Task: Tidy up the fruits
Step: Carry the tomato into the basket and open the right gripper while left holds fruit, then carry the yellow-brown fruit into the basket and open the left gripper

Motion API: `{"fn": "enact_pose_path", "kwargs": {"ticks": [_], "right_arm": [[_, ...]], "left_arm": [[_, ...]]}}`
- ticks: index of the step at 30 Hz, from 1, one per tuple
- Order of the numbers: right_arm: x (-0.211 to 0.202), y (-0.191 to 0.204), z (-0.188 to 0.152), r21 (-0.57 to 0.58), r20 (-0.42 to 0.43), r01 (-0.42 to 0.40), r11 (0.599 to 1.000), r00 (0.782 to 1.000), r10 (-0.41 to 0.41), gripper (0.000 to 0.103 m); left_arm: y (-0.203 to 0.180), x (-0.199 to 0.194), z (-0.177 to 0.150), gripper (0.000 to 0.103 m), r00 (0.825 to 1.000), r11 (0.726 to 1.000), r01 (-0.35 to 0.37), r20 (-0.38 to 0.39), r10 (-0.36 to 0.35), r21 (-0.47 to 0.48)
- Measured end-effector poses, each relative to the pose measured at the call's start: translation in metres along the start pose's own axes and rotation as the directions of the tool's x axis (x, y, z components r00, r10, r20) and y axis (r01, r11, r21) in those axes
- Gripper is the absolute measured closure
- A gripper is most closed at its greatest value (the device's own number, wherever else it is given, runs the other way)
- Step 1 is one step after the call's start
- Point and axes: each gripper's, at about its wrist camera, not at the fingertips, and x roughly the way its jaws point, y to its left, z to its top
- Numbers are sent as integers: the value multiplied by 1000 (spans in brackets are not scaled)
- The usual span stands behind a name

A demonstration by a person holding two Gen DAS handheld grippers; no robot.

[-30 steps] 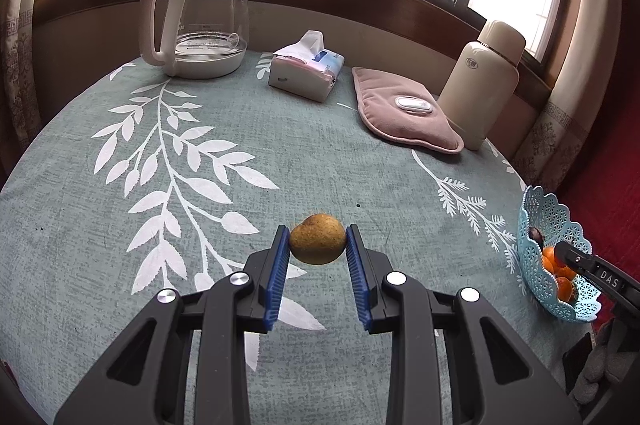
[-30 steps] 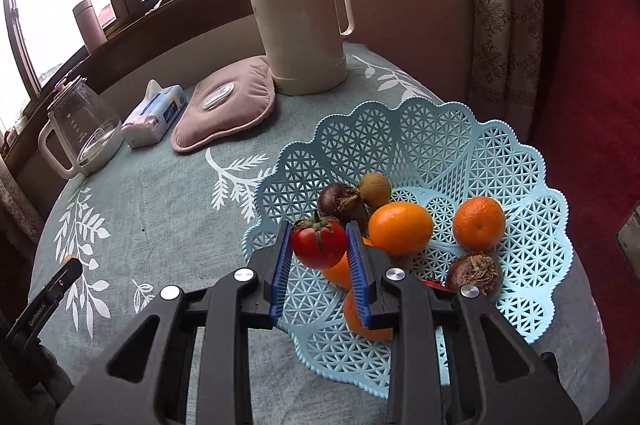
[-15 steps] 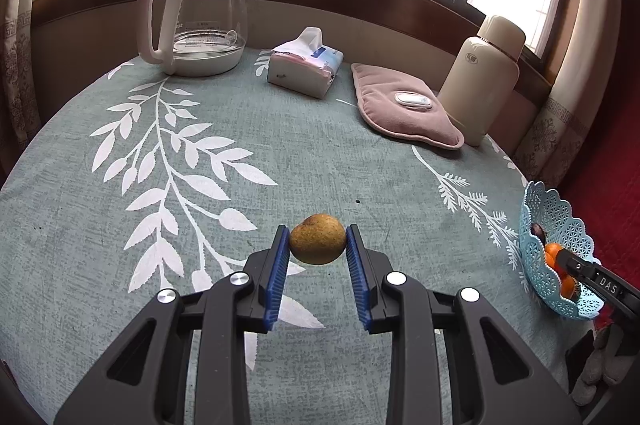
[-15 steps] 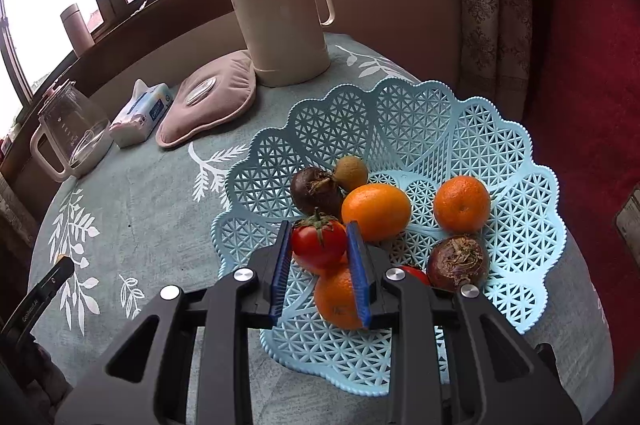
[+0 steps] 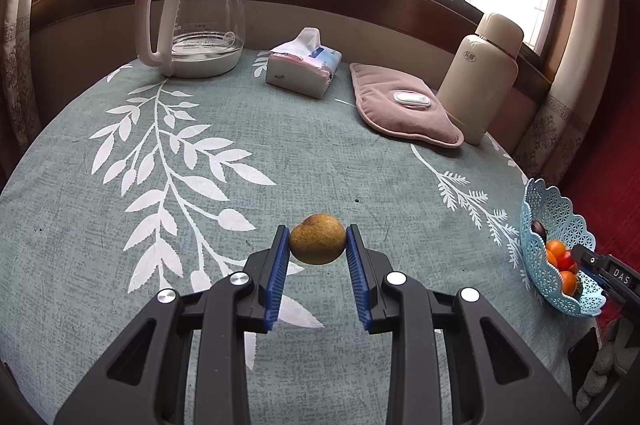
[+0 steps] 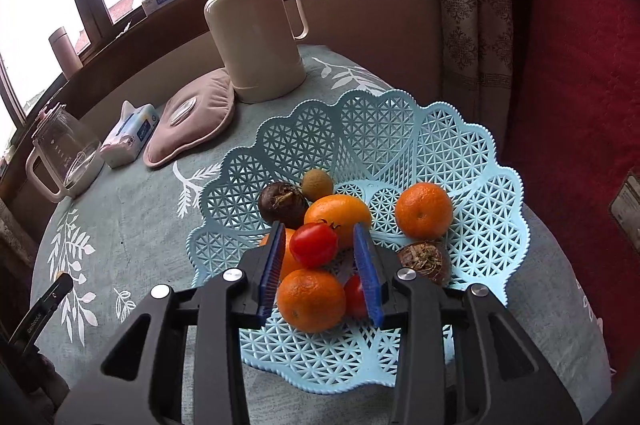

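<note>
Fruit sits in both grippers' reach at this moment. The left gripper [image 5: 318, 239] is clamped on a small brown-yellow fruit [image 5: 317, 239], held clear above the tablecloth [image 5: 160, 153] and well apart from the blue lattice basket [image 5: 538, 277] at the table's right edge. The right gripper [image 6: 320, 245] hangs over that basket, its blue pads [image 6: 366, 257] spread wider than the tomato [image 6: 313, 244] between them; the left pad looks close to the tomato's side and the right one apart from it, so the tomato appears to rest on the oranges [image 6: 311, 299] beneath. The brown fruit looks light, firm and rough-skinned, well gripped across its widest part. The tomato is probably smooth, soft and easily bruised, best taken gently across its middle, and it may roll off the rounded pile.
</note>
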Motion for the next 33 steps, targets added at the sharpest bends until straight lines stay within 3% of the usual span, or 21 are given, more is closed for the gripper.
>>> {"fn": "enact_pose_path", "kwargs": {"ticks": [9, 15, 22, 28, 33], "right_arm": [[-19, -29, 1, 40, 39, 11, 999, 999, -12, 66], [-32, -41, 2, 37, 68, 14, 999, 998, -16, 57], [-45, -49, 1, 18, 107, 19, 1000, 994, -21, 38], [-49, -54, -3, -18, 122, 25, 1000, 992, -22, 38], [-54, -59, -6, -29, 154, 32, 999, 988, -27, 36]], "left_arm": [[-9, 0, -3, 74, 1000, 999, -12, 5, 12, 39], [-20, -2, -4, 74, 1000, 998, 13, 4, -13, 63], [-59, -12, -8, 74, 993, 984, 119, -11, -119, 132], [-100, -13, -13, 74, 973, 957, 229, -55, -223, 177], [-133, -12, -14, 74, 964, 937, 267, -63, -260, 226]]}}
